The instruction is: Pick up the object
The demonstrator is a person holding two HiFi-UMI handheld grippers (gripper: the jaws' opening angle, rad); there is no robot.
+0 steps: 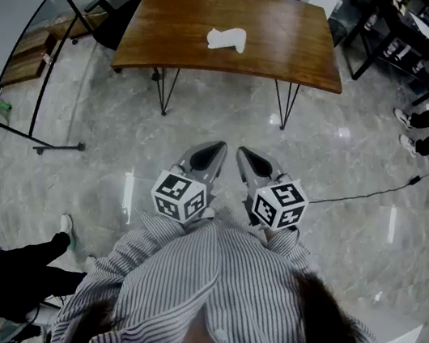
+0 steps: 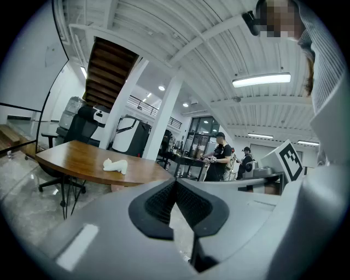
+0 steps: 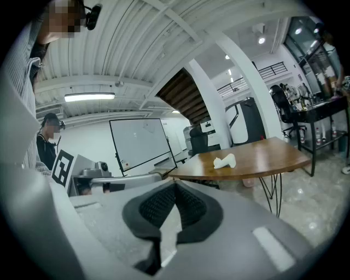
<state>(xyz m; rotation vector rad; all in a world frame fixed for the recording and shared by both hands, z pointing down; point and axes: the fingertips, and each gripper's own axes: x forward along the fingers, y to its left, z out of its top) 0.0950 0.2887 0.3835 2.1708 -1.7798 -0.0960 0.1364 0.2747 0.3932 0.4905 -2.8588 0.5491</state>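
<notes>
Standing on the marble floor (image 1: 340, 156) short of the tabletop (image 1: 293, 53), I hold both grippers low against my striped shirt (image 1: 203, 280), noses pointed ahead. My left gripper (image 1: 215, 150) is closed, its pads pressed together with nothing between them. My right gripper (image 1: 248, 156) looks the same, with its pads meeting at the tip and empty.

The object (image 1: 226, 39), a small white lump, lies on the wood near the middle of the tabletop, a little toward its left half. It is well apart from both grippers, with floor between. It rests on its side, its long axis running roughly across my line of approach, left to right, with a slight tilt.

From the head view it sits almost straight ahead of the left gripper, so I judge the left marginally nearer. The right one would have to cross inward.

The pickup is not yet under way. I judge the next move calls for closing the gap, opening the jaws and coming in across the object's narrow width.
</notes>
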